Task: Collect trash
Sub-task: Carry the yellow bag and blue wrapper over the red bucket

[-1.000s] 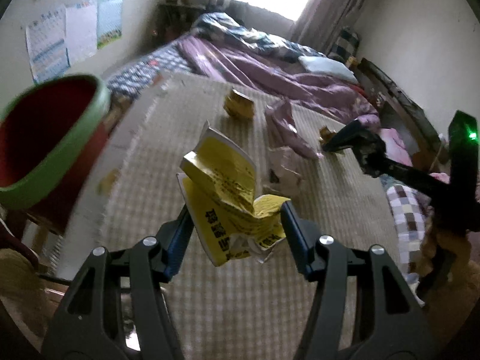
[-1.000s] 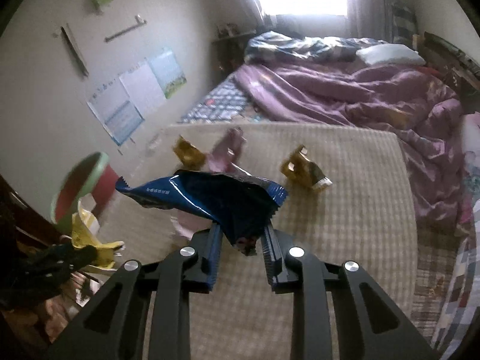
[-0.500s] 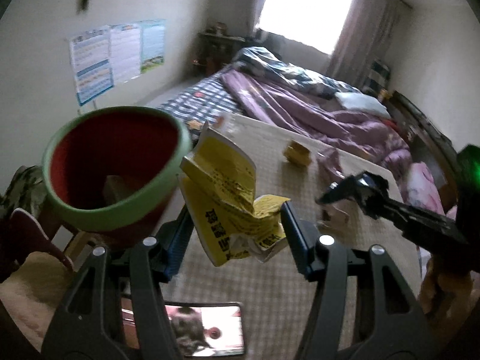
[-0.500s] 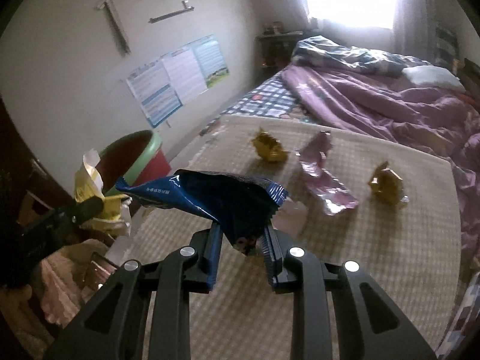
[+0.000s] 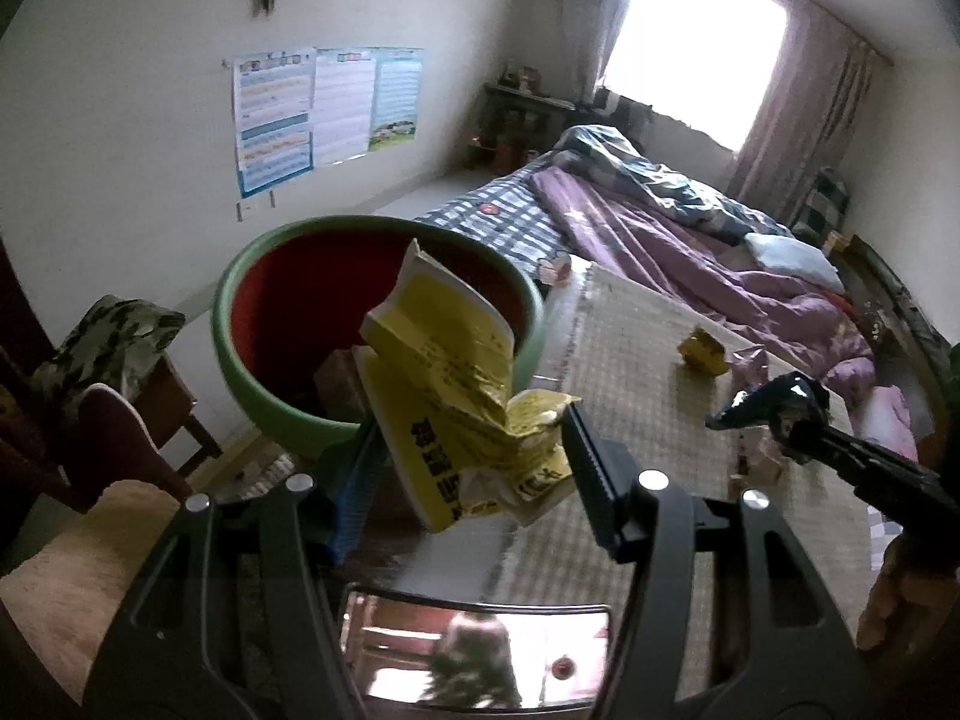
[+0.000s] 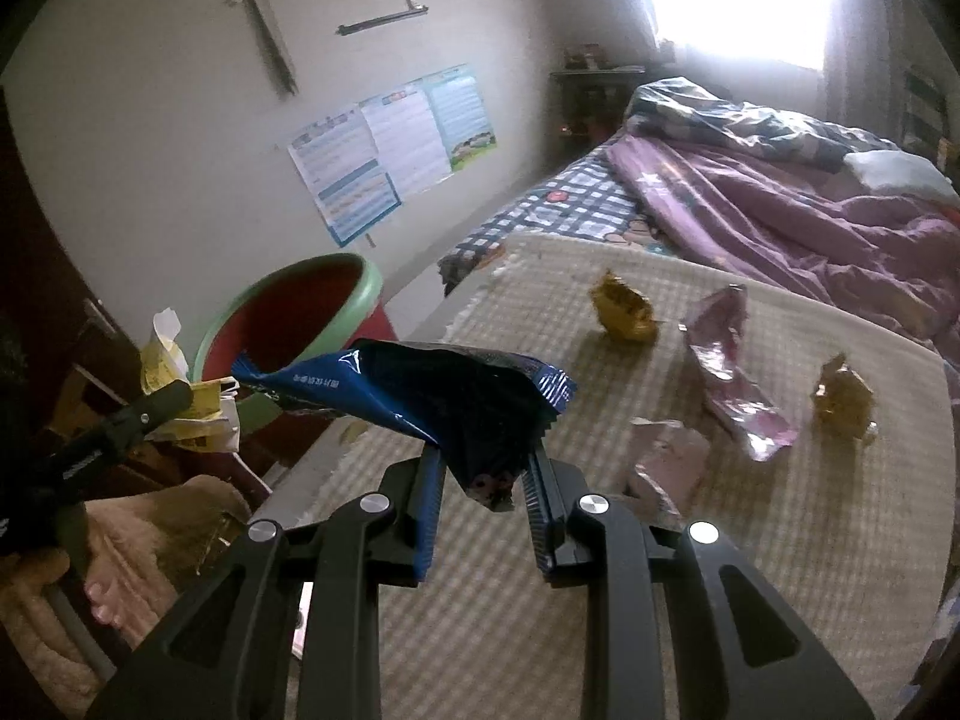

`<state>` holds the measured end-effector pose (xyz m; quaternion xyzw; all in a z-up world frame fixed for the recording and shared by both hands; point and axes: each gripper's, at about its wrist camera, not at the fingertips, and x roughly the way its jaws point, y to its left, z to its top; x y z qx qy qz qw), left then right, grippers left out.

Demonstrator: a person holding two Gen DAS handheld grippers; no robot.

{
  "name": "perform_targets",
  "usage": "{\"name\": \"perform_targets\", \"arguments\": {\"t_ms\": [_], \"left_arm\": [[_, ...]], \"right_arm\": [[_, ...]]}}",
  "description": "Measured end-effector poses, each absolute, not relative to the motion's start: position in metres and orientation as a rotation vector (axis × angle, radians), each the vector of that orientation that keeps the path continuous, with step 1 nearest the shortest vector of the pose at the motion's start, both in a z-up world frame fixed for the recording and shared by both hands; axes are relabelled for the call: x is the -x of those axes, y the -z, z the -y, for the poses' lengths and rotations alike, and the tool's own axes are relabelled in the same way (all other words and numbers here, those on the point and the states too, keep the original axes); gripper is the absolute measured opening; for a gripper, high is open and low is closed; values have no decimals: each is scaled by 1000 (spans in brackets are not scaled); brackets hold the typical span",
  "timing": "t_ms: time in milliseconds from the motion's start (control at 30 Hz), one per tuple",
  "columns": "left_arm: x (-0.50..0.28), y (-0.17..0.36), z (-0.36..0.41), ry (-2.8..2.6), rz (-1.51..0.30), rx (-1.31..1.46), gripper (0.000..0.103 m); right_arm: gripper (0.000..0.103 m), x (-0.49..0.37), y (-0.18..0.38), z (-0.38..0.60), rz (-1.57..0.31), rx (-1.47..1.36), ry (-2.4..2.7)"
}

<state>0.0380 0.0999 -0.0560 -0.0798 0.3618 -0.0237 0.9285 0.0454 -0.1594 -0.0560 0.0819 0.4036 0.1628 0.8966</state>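
Nearer now, one bin [image 5: 240,360]; two hand-held grippers each clamp one wrapper [image 5: 456,384].

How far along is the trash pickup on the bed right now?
Done: at least one piece already lies in the red bin. In hand: the left gripper clamps a yellow wrapper near the bin's rim, and the right gripper grips a blue wrapper. Left: two gold wrappers, a pink wrapper and a pale scrap lie on the mat.
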Motion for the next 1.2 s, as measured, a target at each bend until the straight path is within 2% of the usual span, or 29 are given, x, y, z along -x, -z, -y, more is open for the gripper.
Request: {"name": "perform_targets", "arguments": {"t_ms": [1200], "left_arm": [[-47, 64, -131, 33, -756, 159, 56]], "right_arm": [[25, -68, 57, 107, -840, -165, -427]]}}
